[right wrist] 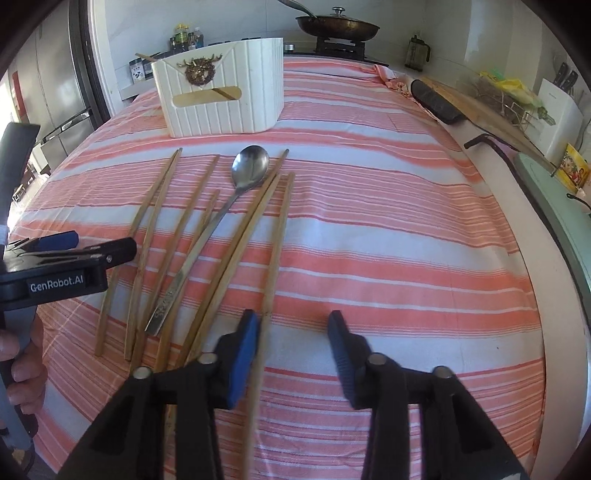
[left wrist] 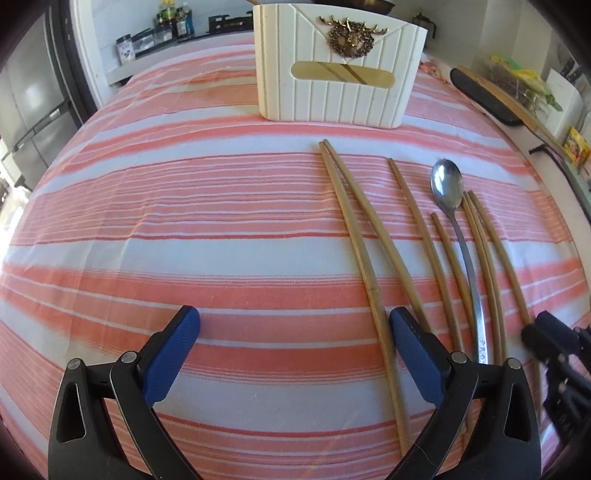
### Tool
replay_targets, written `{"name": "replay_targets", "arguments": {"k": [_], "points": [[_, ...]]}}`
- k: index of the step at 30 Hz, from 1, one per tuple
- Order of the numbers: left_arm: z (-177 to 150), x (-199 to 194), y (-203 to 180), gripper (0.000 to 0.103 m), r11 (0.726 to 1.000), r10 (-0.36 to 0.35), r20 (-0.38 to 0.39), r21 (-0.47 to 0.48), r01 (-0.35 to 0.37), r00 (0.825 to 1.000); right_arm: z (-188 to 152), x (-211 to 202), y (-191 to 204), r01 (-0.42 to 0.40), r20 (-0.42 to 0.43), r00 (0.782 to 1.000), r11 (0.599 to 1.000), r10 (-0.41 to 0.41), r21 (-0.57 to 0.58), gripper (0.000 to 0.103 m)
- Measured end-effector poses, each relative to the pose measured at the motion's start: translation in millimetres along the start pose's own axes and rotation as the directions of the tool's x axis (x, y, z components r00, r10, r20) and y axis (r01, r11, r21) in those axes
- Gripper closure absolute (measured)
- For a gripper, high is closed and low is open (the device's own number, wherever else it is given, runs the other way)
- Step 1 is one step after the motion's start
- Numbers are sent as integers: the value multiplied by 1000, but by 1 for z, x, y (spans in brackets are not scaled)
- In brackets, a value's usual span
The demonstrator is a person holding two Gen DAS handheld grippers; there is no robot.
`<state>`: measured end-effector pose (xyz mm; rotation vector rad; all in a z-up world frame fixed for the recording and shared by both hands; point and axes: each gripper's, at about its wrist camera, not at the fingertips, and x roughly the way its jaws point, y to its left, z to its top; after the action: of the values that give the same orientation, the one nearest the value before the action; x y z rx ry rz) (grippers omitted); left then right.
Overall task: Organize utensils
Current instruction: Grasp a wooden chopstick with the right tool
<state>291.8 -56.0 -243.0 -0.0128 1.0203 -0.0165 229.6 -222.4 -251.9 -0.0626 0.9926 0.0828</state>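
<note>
Several chopsticks beside spoon, holder beyond.

The bench is seen across the whole right wrist view. A holder box is placed at upper left of centre. Below it, chopsticks are laid side by side, with a spoon among them. A pan is found at the top, behind the bench. The left claw is seen at the left edge.
</note>
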Motion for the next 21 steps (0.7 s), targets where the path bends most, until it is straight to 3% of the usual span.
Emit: {"name": "replay_targets", "arguments": {"k": [2, 4, 5, 6, 7, 10, 18, 19, 20, 21], "points": [[-2, -6, 2, 18, 1000, -13, 26, 9, 13, 1000, -1, -1, -5, -19, 8, 1000, 1000, 19, 4, 95], [-4, -11, 3, 49, 999, -37, 44, 30, 36, 998, -2, -1, -7, -28, 13, 1000, 1000, 28, -1, 95], [-4, -13, 4, 60, 998, -51, 48, 37, 49, 998, -3, -1, -8, -20, 18, 1000, 1000, 20, 0, 95], [-4, -14, 6, 81, 998, -57, 48, 36, 56, 997, -3, -1, -9, -9, 22, 1000, 1000, 9, 5, 95], [-5, -14, 8, 95, 998, -56, 45, 31, 55, 997, -3, -1, -12, 1, 25, 1000, 1000, -2, 13, 95], [-6, -16, 25, 97, 998, -58, 40, -10, 58, 998, -4, -1, -19, 34, 29, 999, 999, -35, 34, 95], [-22, -28, 99, 94, 994, 37, 31, -105, -34, 999, -15, -8, -55, 169, 30, 985, 983, -172, 71, 94], [-21, -27, 103, 84, 994, 35, 30, -106, -32, 999, -16, -8, -58, 150, 39, 987, 986, -153, 77, 93], [-20, -27, 107, 75, 994, 27, 32, -109, -23, 999, -16, -8, -60, 122, 44, 991, 989, -126, 80, 83], [-18, -26, 110, 48, 994, 21, 37, -111, -17, 999, -15, -7, -60, 99, 45, 994, 992, -103, 74, 60]]}}
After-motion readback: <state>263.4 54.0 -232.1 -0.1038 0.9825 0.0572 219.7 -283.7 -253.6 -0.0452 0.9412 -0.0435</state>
